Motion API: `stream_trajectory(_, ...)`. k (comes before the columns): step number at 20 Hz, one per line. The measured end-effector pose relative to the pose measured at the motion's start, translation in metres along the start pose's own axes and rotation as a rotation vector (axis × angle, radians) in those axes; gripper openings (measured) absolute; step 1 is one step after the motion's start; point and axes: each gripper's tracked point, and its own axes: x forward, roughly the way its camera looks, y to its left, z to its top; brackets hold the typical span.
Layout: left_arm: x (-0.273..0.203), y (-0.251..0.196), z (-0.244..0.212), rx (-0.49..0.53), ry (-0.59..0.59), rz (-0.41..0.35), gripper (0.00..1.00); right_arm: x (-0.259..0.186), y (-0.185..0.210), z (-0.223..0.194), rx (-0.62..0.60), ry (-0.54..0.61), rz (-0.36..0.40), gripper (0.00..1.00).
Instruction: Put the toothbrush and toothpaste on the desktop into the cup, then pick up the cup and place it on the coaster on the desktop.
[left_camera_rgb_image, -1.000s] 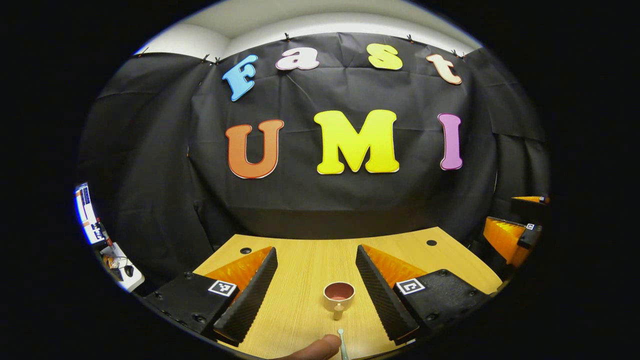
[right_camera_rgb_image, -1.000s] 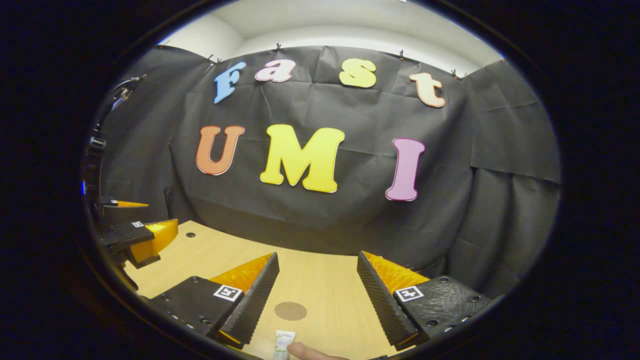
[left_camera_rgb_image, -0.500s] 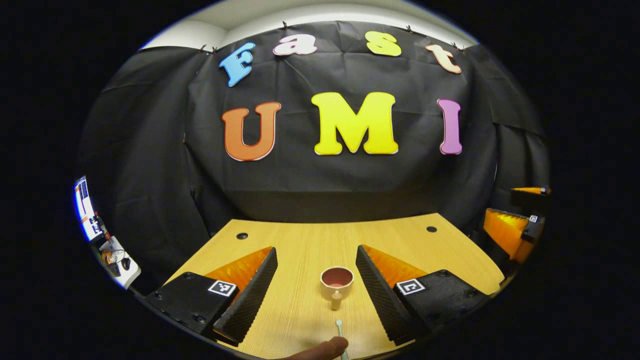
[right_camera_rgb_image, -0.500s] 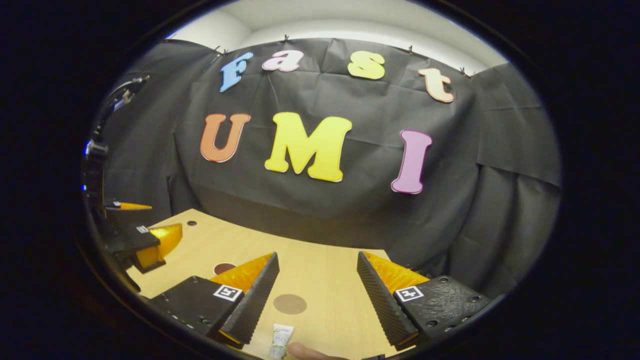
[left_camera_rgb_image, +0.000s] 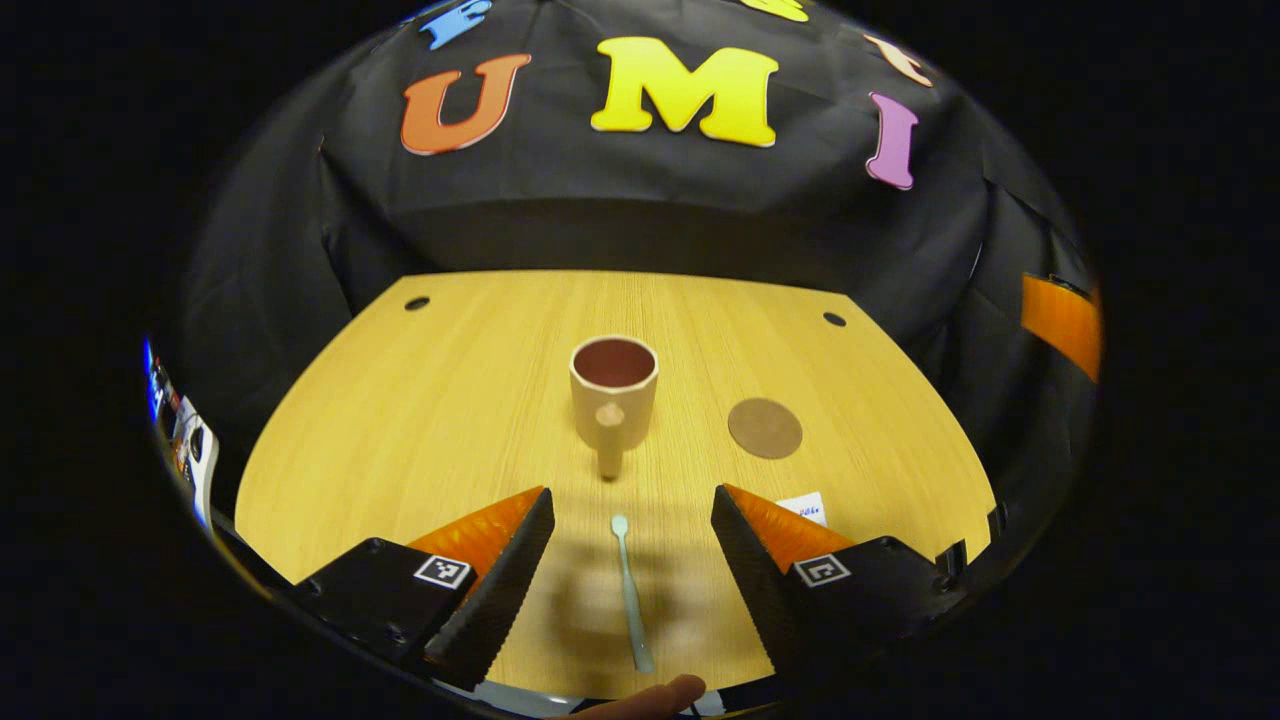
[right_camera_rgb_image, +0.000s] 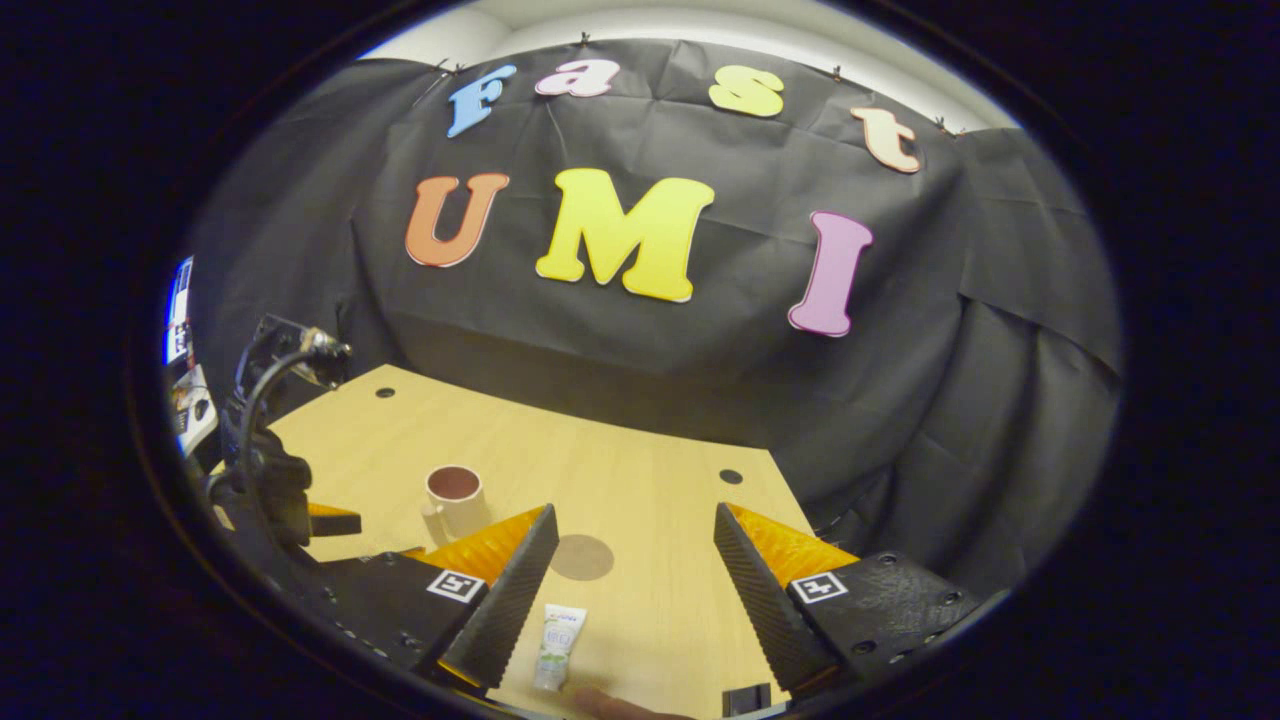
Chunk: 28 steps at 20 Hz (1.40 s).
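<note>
Your left hand-held gripper (left_camera_rgb_image: 632, 520) hovers tilted down over the bench (left_camera_rgb_image: 420, 420), jaws wide apart and empty; the toothbrush (left_camera_rgb_image: 630, 590) lies flat between them. Beyond it the cup (left_camera_rgb_image: 613, 390) stands upright, with the coaster (left_camera_rgb_image: 765, 428) to its right, apart from it. Your right hand-held gripper (right_camera_rgb_image: 636, 545) is also spread wide and empty, with the toothpaste (right_camera_rgb_image: 558, 633) flat beside its left finger.

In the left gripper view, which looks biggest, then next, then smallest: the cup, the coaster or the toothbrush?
1. Cup: biggest.
2. Toothbrush: longer than the cup but very thin, and nearer the camera, so its rank is unsure.
3. Coaster: smallest.
</note>
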Motion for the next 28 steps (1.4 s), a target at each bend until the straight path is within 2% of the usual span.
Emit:
stream_trajectory(3,0.023,0.0,-0.05,-0.018,0.171,0.019,1.0,-0.003,-0.004,-0.015,-0.017,0.049,-0.013,0.93)
stream_trajectory(4,0.026,0.002,-0.063,-0.027,0.227,0.032,1.0,-0.005,-0.003,-0.019,-0.021,0.062,-0.011,0.95)
stream_trajectory(7,0.03,-0.001,-0.088,-0.078,0.318,0.022,1.0,-0.008,-0.004,-0.025,-0.038,0.085,-0.011,0.98)
stream_trajectory(9,0.033,-0.001,-0.097,-0.091,0.346,0.025,0.89,-0.006,-0.006,-0.029,-0.035,0.099,-0.012,0.95)
stream_trajectory(11,0.034,-0.002,-0.104,-0.121,0.374,0.021,0.68,-0.004,-0.006,-0.033,-0.023,0.117,-0.008,0.95)
stream_trajectory(12,0.034,0.0,-0.103,-0.125,0.367,0.028,0.57,-0.003,-0.005,-0.035,-0.02,0.123,-0.007,0.95)
stream_trajectory(13,0.035,0.005,-0.103,-0.119,0.364,0.032,0.58,-0.002,-0.005,-0.036,-0.019,0.126,-0.005,0.98)
stream_trajectory(14,0.035,0.006,-0.104,-0.117,0.362,0.037,0.42,-0.002,-0.006,-0.035,-0.018,0.128,-0.004,0.95)
stream_trajectory(15,0.035,0.005,-0.103,-0.116,0.353,0.031,0.43,-0.001,-0.005,-0.036,-0.016,0.129,-0.001,0.95)
stream_trajectory(16,0.034,0.007,-0.102,-0.106,0.343,0.025,0.33,-0.001,-0.005,-0.036,-0.014,0.129,0.002,0.95)
stream_trajectory(21,0.033,0.008,-0.103,-0.039,0.298,-0.005,0.3,-0.001,-0.001,-0.043,-0.019,0.144,0.02,0.95)
stream_trajectory(23,0.035,0.009,-0.105,-0.039,0.286,0.0,0.22,0.0,0.001,-0.048,-0.024,0.156,0.03,0.95)
stream_trajectory(24,0.034,0.008,-0.104,-0.035,0.281,-0.009,0.13,0.001,0.002,-0.049,-0.024,0.163,0.036,0.95)
stream_trajectory(28,0.027,0.012,-0.094,-0.027,0.215,-0.014,0.11,0.008,0.004,-0.06,-0.022,0.202,0.05,0.95)
